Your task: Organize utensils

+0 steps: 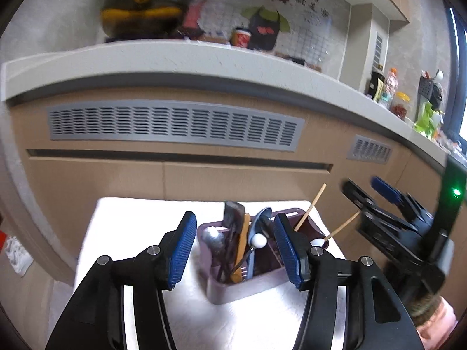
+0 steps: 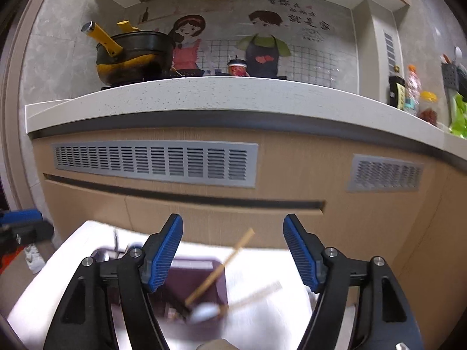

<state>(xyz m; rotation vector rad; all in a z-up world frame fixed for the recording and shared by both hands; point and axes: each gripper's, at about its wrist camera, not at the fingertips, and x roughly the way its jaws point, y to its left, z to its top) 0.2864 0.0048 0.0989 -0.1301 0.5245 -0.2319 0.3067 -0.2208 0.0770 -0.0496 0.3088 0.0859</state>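
Observation:
A purple utensil caddy (image 1: 233,287) stands on a white cloth-covered surface (image 1: 140,227). Its left part holds a metal spoon (image 1: 211,240), a black spatula (image 1: 233,213), a wooden utensil (image 1: 242,245) and a blue spoon (image 1: 258,221). Two wooden chopsticks (image 1: 310,208) lean out of its right part. My left gripper (image 1: 233,250) is open and empty just in front of the caddy. My right gripper (image 2: 233,256) is open and empty above the caddy (image 2: 201,271) and the chopsticks (image 2: 224,265), which are blurred. It also shows in the left wrist view (image 1: 370,195), to the right of the caddy.
A wooden cabinet front (image 1: 204,175) with grey vents (image 1: 175,125) rises right behind the surface. A white counter (image 1: 175,58) above holds a black-and-yellow pot (image 1: 143,14), a cup (image 1: 240,37) and bottles and jars (image 1: 391,87) at the right.

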